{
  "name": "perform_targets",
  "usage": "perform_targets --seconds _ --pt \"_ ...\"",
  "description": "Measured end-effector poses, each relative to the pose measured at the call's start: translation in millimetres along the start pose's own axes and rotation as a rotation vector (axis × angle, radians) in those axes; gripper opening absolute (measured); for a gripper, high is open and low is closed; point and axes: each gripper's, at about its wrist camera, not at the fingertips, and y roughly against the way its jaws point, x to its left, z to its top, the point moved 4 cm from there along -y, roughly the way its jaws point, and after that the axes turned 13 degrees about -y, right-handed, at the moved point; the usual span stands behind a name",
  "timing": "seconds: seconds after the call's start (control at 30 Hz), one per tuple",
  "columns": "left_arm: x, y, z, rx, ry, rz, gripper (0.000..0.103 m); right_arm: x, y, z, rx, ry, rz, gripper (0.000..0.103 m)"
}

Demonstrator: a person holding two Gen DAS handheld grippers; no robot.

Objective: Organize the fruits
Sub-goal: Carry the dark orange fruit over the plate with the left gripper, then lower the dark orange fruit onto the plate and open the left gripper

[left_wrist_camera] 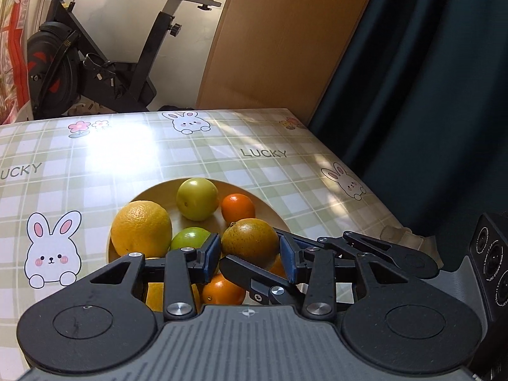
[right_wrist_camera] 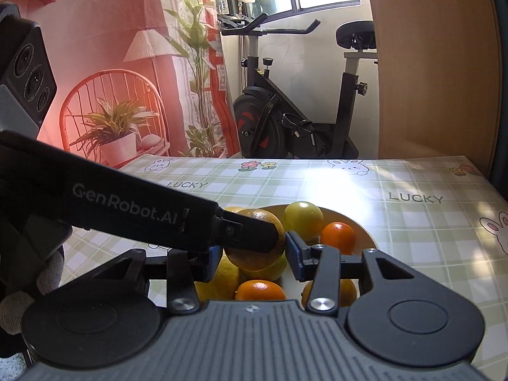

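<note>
Left hand-held gripper [left_wrist_camera: 250, 252]: jaws apart at fruit width, blue pads flanking the mottled brown-orange round fruit [left_wrist_camera: 250, 238]; real squeeze not discernible.
Right hand-held gripper [right_wrist_camera: 254, 257]: jaws likewise apart around the same fruit, crossed by a left finger; grip not discernible.
Fruit position: atop the pile in the round tan plate [left_wrist_camera: 260, 203].
Technique: probably best carried by one gripper only; other backed off first, pads at widest girth, straight lift.
Neighbours: large yellow citrus [left_wrist_camera: 141, 228] and green round fruit [left_wrist_camera: 197, 198] close by; likely to roll if nudged.
Beyond: checked bunny-print worktop [left_wrist_camera: 158, 152].

Exercise bike [right_wrist_camera: 298, 101], checked bunny tablecloth [left_wrist_camera: 133, 155], dark curtain [left_wrist_camera: 428, 79], potted plant [right_wrist_camera: 114, 130]
</note>
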Motion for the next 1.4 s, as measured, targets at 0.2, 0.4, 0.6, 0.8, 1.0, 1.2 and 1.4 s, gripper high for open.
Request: perform_targets --seconds 0.2,0.4,0.6,0.8,1.0,1.2,1.4 --pt "-2.9 -20.8 5.2 0.047 0.002 0.006 0.043 -25.8 2.9 -4.5 0.003 -0.050 -0.008 0.046" --pt "-1.8 -36.7 9.0 0.072 -0.006 0.031 0.044 -39.5 -5.9 -4.9 0.007 -0.056 -0.001 0.046" --pt "1.0 -43.3 11.3 0.087 -0.008 0.041 0.044 -45.5 -15.5 -6.5 -0.001 -0.044 0.006 0.046" --pt "0.6 -50.9 12.9 0.104 -0.023 0.045 0.044 -54.4 -21.6 -8.7 -0.003 -0.074 0.015 0.046" --pt "0.3 -56.7 12.5 0.126 -0.033 0.044 0.044 -63.6 -27.8 -6.5 0.027 -0.125 0.014 0.046" --pt "-1.4 -56.6 12.2 0.127 -0.048 0.055 0.043 -64.5 -29.8 -5.8 0.032 -0.134 -0.008 0.046" --pt "-2.8 -48.4 11.0 0.107 -0.046 0.061 0.043 -63.7 -30.1 -6.3 0.028 -0.132 -0.022 0.047"
